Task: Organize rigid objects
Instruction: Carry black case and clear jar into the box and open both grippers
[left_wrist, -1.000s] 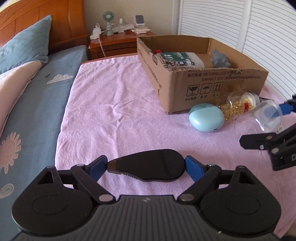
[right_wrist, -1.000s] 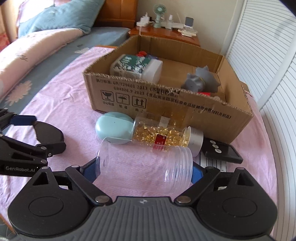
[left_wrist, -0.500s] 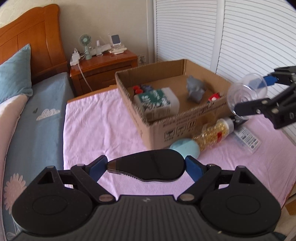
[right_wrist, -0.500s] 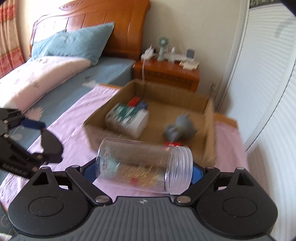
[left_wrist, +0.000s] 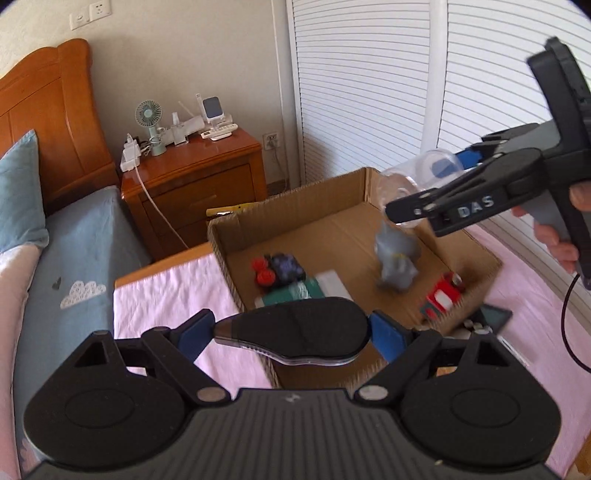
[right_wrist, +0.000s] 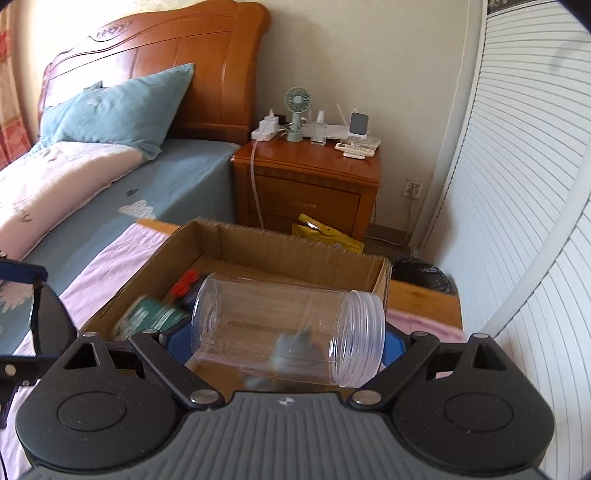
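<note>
Your open brown cardboard box (left_wrist: 476, 254) loses its near wall behind the flat black teardrop-shaped case (left_wrist: 295, 336) in the left tongs. Inside it, the grey plastic figure (left_wrist: 397, 258) is motion-blurred, and in your right view it shows only as a smear through the clear ribbed plastic jar (right_wrist: 288, 328). The green-and-white labelled container (left_wrist: 303, 290) is half hidden. Your hand (left_wrist: 561, 236) is cut off by the frame's right edge.

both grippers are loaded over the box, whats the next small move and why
Probably lower the right hand-held gripper a little and release: its clear jar hangs sideways above the open cardboard box, over bare floor near the grey toy.
</note>
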